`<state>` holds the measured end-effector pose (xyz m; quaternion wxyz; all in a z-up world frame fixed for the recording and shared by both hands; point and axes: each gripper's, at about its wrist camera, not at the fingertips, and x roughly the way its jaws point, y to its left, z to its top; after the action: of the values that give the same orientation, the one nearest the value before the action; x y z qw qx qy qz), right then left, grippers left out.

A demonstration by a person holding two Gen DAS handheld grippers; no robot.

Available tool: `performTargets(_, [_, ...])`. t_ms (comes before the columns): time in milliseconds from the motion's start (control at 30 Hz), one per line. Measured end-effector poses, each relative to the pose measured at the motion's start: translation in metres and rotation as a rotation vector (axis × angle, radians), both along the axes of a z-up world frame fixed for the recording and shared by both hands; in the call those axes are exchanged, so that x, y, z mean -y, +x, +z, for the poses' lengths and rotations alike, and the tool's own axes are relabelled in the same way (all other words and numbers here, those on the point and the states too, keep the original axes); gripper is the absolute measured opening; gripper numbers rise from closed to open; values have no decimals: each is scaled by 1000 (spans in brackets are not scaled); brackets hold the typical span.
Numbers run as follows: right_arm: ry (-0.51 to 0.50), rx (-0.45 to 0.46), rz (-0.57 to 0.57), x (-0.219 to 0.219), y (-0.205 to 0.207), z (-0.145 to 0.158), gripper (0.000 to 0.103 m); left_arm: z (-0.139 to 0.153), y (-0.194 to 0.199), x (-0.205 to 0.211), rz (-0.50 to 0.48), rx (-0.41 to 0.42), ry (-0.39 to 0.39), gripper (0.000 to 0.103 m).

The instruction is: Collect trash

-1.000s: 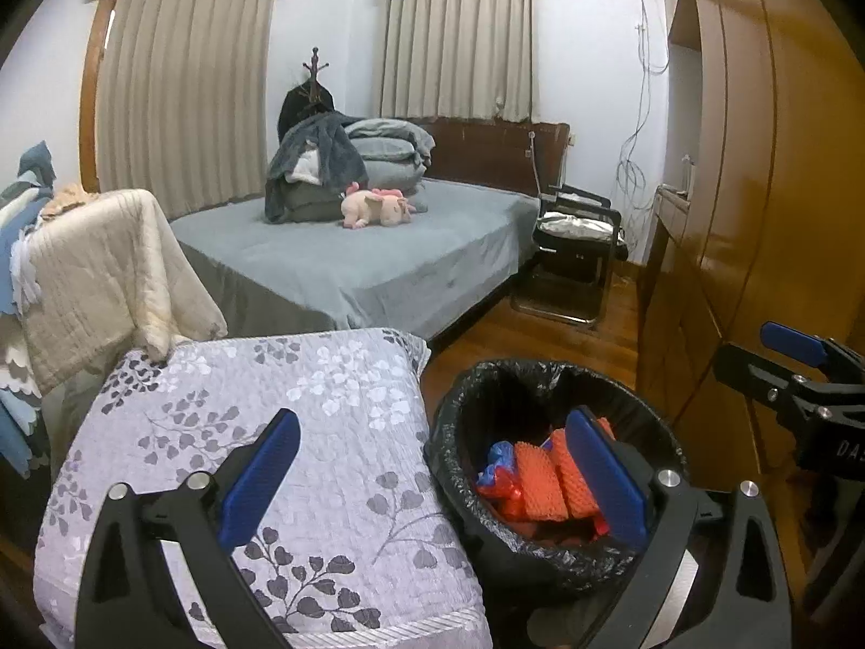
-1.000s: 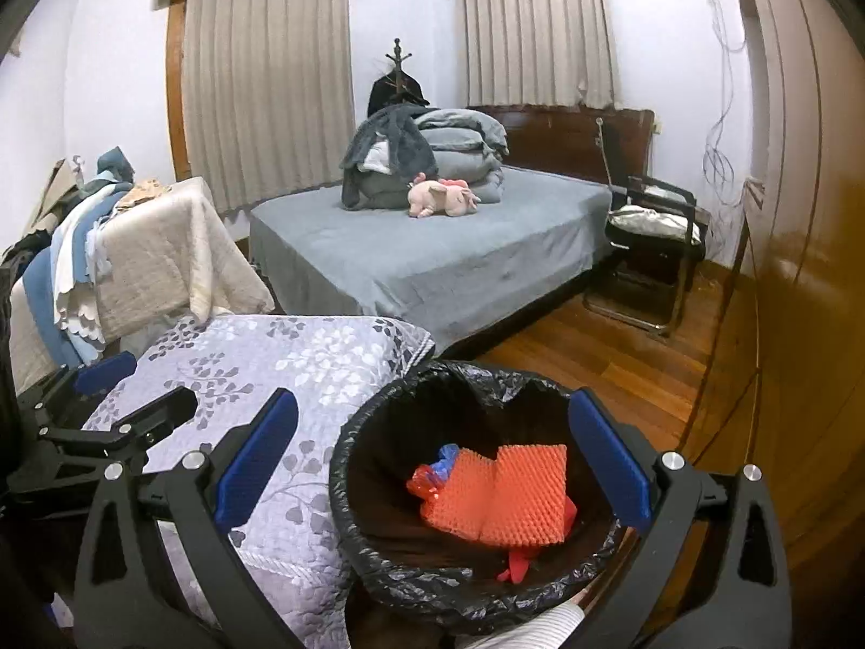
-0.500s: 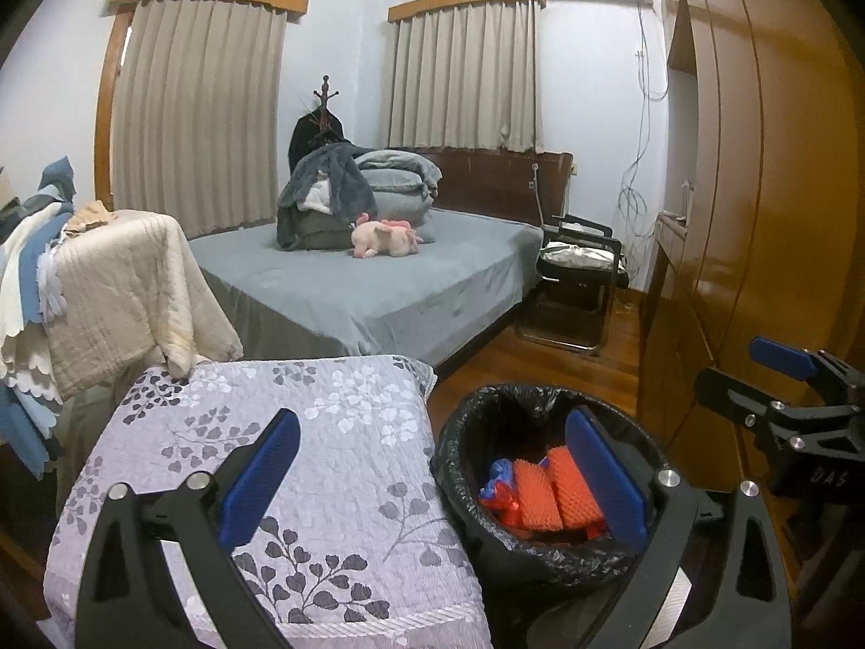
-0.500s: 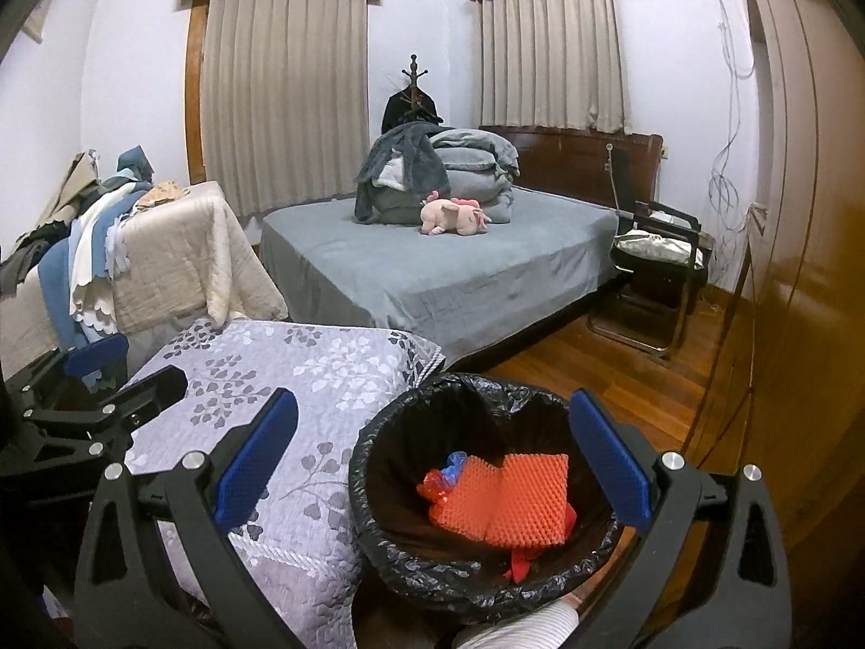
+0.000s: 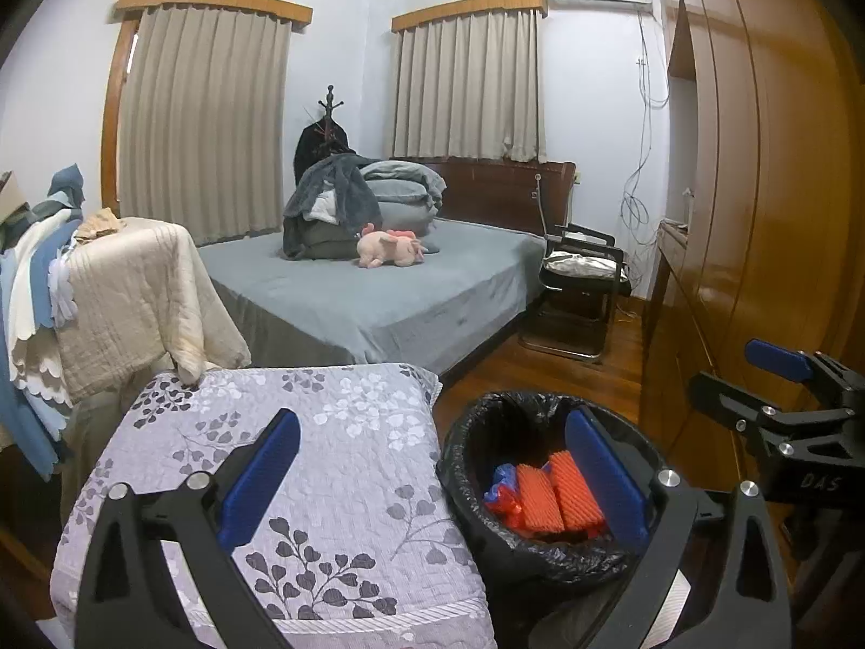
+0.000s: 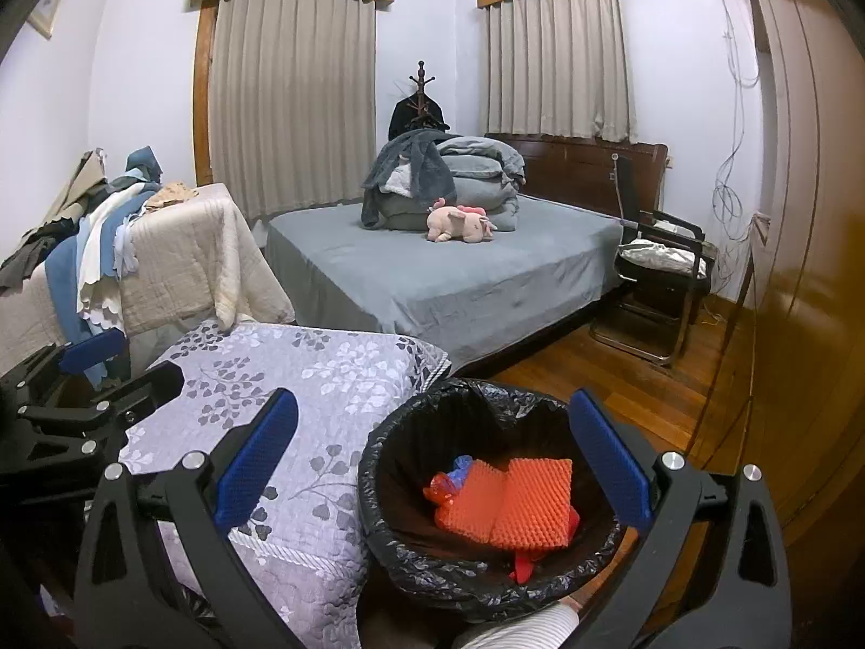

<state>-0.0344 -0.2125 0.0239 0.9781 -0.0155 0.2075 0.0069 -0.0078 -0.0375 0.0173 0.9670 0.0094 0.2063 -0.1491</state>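
Observation:
A bin lined with a black bag [image 5: 465, 465] [image 6: 400, 541] stands on the wood floor beside a floral quilt. Inside lie orange foam netting [image 5: 557, 497] [image 6: 513, 503] and a scrap of red and blue wrapper [image 6: 448, 476]. My left gripper [image 5: 432, 481] is open and empty, held above the quilt and the bin's left side. Over the bin hangs my right gripper [image 6: 432, 465], also open with nothing between its fingers. Each gripper shows at the edge of the other's view.
The floral quilt [image 5: 303, 465] covers a low surface left of the bin. A grey bed [image 6: 459, 270] with folded bedding and a pink plush toy [image 6: 459, 224] lies beyond. A black chair [image 6: 659, 270] stands by the bed, and a wooden wardrobe [image 5: 757, 216] lines the right side.
Both grippers have risen and tilted upward, so the bin sits lower in both views and more ceiling shows. Both stay open and empty.

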Motion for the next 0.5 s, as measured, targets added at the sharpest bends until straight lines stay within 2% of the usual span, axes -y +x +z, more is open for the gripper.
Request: performTargets(500, [-1, -3, 0, -2, 0, -2, 98, 1, -1, -1, 2, 1, 2, 97])
